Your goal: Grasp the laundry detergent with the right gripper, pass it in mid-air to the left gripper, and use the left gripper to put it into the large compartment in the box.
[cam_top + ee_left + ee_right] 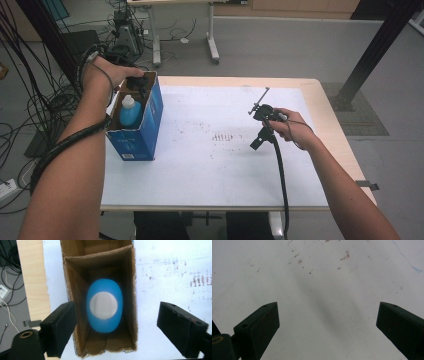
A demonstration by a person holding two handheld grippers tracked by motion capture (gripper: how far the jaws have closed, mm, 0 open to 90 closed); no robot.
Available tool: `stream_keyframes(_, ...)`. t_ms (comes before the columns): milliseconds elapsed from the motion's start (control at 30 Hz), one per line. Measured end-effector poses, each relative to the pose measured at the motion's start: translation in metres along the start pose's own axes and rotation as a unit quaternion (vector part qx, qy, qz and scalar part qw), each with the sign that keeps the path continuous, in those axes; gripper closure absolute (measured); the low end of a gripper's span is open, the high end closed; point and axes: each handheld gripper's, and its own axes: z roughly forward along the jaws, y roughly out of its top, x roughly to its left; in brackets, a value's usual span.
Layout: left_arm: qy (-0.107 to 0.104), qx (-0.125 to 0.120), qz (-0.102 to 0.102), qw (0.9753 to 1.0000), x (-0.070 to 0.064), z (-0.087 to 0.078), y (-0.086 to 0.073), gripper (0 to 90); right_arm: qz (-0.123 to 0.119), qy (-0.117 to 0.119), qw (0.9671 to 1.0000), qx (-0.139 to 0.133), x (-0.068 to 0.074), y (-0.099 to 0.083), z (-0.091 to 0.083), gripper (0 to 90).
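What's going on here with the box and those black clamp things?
A person at a white table holds a hand-held gripper in each hand. The left hand-held gripper hovers over an open blue cardboard box, its jaws spread wide to either side of the opening. A blue bottle with a white cap stands upright inside, not gripped. The right hand-held gripper is open too, held over bare tabletop, holding nothing.
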Motion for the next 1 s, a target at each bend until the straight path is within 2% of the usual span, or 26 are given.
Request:
stream_keyframes(200,-0.010,-0.002,0.015,0.9998,-0.009,-0.015,0.000,10.8,0.001,0.001,1.0000,0.006,0.002,0.001,0.000,4.6)
stream_keyframes(367,-0.013,-0.022,0.031,0.9992,-0.019,-0.033,0.000,8.2,-0.002,-0.001,1.0000,0.008,0.002,0.003,0.000,4.6)
stream_keyframes(500,-0.009,-0.026,0.054,0.9982,-0.031,-0.042,-0.001,8.0,-0.002,0.000,0.9999,0.010,0.004,0.004,0.001,4.6)
stream_keyframes(633,-0.016,-0.034,0.072,0.9967,-0.045,-0.049,-0.002,7.8,-0.002,0.000,0.9999,0.012,0.005,0.004,0.001,4.5)
stream_keyframes(700,-0.020,-0.039,0.084,0.9955,-0.053,-0.051,-0.002,8.0,-0.001,0.001,0.9999,0.012,0.006,0.004,0.000,4.5)
stream_keyframes(767,-0.033,-0.043,0.092,0.9942,-0.061,-0.053,-0.002,8.4,-0.001,0.003,0.9999,0.011,0.006,0.004,0.000,4.5)
stream_keyframes(833,-0.047,-0.048,0.106,0.9921,-0.071,-0.056,-0.002,10.2,0.002,0.002,0.9999,0.011,0.006,0.003,-0.001,4.4)
stream_keyframes(967,-0.060,-0.062,0.131,0.9877,-0.088,-0.059,-0.002,11.5,0.005,0.003,0.9999,0.012,0.005,0.001,-0.003,4.5)
stream_keyframes(1000,-0.065,-0.064,0.141,0.9858,-0.094,-0.059,-0.002,11.5,0.007,0.001,0.9999,0.011,0.005,0.001,-0.003,4.5)
